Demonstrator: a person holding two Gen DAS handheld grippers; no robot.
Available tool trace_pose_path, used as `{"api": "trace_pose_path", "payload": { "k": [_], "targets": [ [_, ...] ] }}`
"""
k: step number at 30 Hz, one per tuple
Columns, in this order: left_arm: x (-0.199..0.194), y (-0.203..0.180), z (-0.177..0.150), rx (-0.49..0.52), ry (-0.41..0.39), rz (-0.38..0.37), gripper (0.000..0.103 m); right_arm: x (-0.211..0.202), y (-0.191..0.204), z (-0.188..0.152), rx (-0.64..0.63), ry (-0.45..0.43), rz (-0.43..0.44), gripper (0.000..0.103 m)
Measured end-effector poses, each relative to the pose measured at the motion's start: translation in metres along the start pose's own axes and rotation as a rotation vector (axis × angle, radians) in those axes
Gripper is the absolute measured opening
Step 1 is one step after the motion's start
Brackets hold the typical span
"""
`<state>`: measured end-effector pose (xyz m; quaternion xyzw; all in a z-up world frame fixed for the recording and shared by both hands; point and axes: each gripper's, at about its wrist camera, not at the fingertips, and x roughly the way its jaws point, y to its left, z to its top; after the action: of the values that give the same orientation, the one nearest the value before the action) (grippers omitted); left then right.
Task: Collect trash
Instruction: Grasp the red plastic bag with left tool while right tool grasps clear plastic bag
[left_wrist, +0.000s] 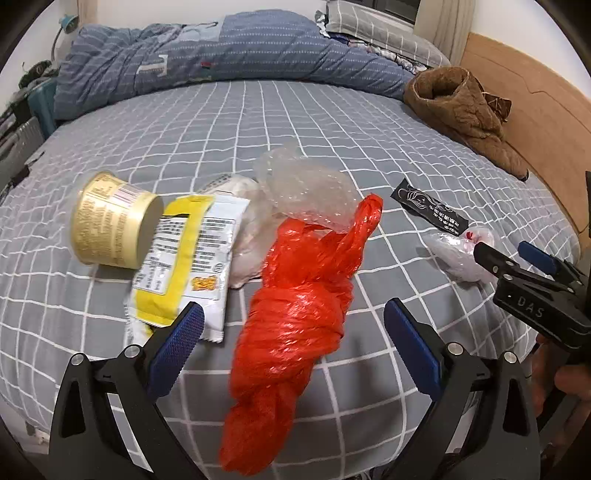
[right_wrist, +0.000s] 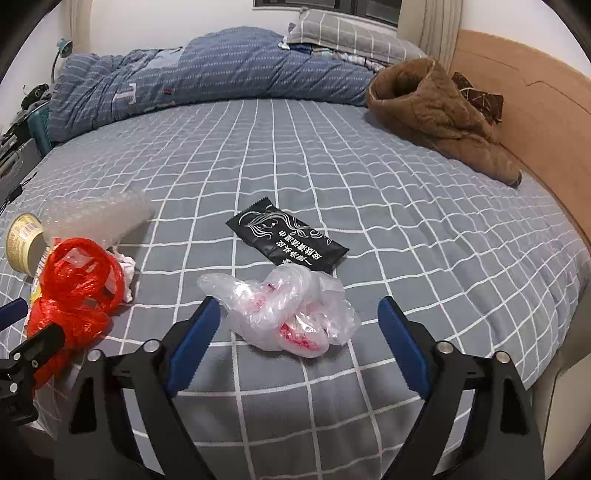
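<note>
Trash all lies uncollected on the bed (right_wrist: 369, 184): red bag (left_wrist: 291, 317) between the released left hand-held gripper (left_wrist: 293, 321), clear bag (right_wrist: 291, 314), right of the red one, between the unclenched right hand-held gripper (right_wrist: 299, 314).

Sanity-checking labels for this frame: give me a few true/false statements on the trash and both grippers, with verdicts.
1. The left gripper has open jaws with the red plastic bag between them. True.
2. The right gripper is shut on the black sachet. False: its jaws are open around the clear crumpled bag; the sachet lies beyond it.
3. The yellow cup stands upright. False: it lies on its side.
4. A brown fleece garment lies by the wooden headboard. True.
5. The trash lies on a bare wooden floor. False: it lies on a grey checked bedsheet.
</note>
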<state>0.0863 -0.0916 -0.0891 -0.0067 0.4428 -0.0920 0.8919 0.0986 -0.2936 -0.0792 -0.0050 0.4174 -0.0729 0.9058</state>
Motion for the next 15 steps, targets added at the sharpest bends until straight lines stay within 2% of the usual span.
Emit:
{"api": "trace_pose_path", "payload": {
  "k": [6,9,13,15],
  "targets": [
    [0.015,-0.008,0.001,0.011,0.035,-0.01,0.085,0.015,0.001,0.002,0.015,0.04,0.026,0.07],
    [0.021,-0.009,-0.001,-0.001,0.046,-0.007,0.079,0.018,0.003,0.001,0.03,0.054,0.045,0.061],
    [0.026,-0.01,-0.003,0.008,0.057,0.008,0.064,0.019,0.007,0.0,0.021,0.063,0.048,0.051],
    [0.026,-0.007,-0.004,0.001,0.058,0.003,0.061,0.019,0.008,-0.001,0.018,0.068,0.051,0.048]
  ]
}}
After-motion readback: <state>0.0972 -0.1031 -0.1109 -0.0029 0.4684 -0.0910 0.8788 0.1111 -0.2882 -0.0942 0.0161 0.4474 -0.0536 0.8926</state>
